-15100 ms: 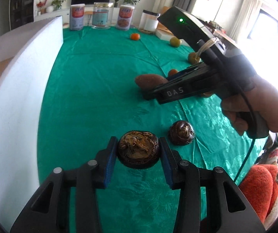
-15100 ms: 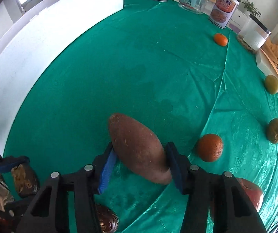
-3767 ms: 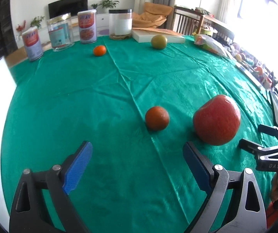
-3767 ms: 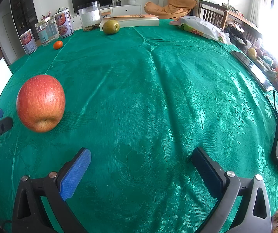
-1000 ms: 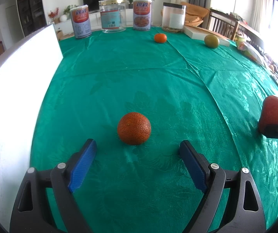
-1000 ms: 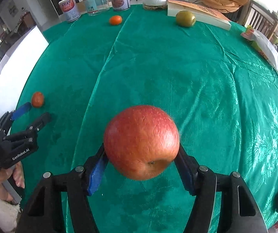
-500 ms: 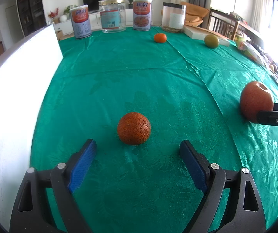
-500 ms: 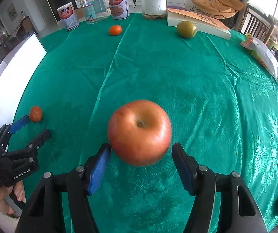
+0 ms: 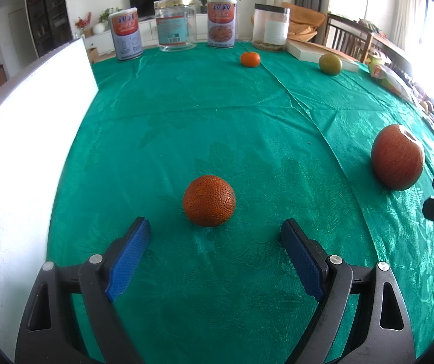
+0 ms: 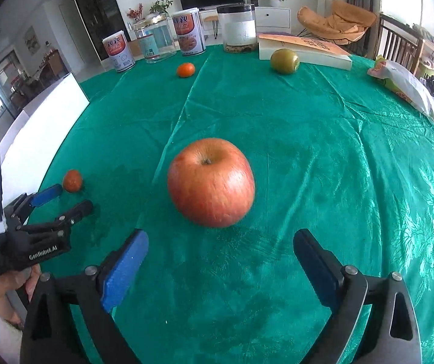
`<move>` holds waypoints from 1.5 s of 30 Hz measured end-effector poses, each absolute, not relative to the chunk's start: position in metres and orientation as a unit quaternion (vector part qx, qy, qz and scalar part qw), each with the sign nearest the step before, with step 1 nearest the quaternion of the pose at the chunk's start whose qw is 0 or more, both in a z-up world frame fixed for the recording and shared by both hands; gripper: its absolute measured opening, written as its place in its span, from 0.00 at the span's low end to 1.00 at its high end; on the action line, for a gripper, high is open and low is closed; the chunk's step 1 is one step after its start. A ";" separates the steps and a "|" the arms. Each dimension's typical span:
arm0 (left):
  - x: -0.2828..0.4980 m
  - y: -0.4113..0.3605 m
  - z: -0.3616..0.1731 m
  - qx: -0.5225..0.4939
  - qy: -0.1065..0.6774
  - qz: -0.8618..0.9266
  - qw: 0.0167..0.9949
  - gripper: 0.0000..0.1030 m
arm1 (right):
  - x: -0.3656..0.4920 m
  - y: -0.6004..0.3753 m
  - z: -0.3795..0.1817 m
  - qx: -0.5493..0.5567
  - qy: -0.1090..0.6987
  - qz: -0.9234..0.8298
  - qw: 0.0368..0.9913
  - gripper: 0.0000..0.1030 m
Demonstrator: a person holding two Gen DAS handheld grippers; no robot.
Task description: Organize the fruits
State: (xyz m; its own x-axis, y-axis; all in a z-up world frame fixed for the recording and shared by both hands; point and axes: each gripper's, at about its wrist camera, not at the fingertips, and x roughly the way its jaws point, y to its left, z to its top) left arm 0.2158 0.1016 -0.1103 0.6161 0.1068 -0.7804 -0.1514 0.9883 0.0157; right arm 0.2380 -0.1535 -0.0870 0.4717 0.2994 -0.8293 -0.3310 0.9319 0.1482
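Green cloth is covering the table, where the apple is now resting stem-up, free of the right gripper, whose jaws have just been opening and are standing spread. The left gripper, jaws spread and empty, is framing the orange, probably for pickup. Only the right view is showing the holding hand.

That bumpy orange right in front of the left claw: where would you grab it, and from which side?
Across its widest middle, coming straight forward and down from the near side. The orange is round and sits alone on the green cloth, just ahead of the left gripper, whose open jaws stand wider than the fruit.
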 end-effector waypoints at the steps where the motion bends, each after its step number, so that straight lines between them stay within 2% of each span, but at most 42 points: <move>1: 0.216 0.102 -0.110 -0.026 0.432 0.072 0.899 0.87 | 0.235 -0.155 -0.093 -0.024 0.482 0.183 0.857 0.93; 7: 0.215 0.102 -0.111 -0.025 0.432 0.072 0.898 0.87 | 0.234 -0.151 -0.112 -0.078 0.459 0.167 0.869 0.94; 9: 0.215 0.102 -0.111 -0.025 0.432 0.072 0.898 0.87 | 0.243 -0.148 -0.114 -0.077 0.455 0.163 0.872 1.00; 17: 0.215 0.101 -0.111 -0.025 0.432 0.072 0.898 0.88 | 0.283 -0.161 -0.118 -0.045 0.452 0.105 0.885 1.00; 45: 0.215 0.103 -0.113 -0.024 0.435 0.077 0.897 0.92 | 0.281 -0.160 -0.120 -0.047 0.450 0.104 0.886 1.00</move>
State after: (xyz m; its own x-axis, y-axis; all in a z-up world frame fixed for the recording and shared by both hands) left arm 0.2152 0.1029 -0.1132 0.6105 0.1171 -0.7833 -0.1589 0.9870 0.0237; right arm 0.2811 -0.1602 -0.1203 0.5732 0.1425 -0.8069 -0.2276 0.9737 0.0102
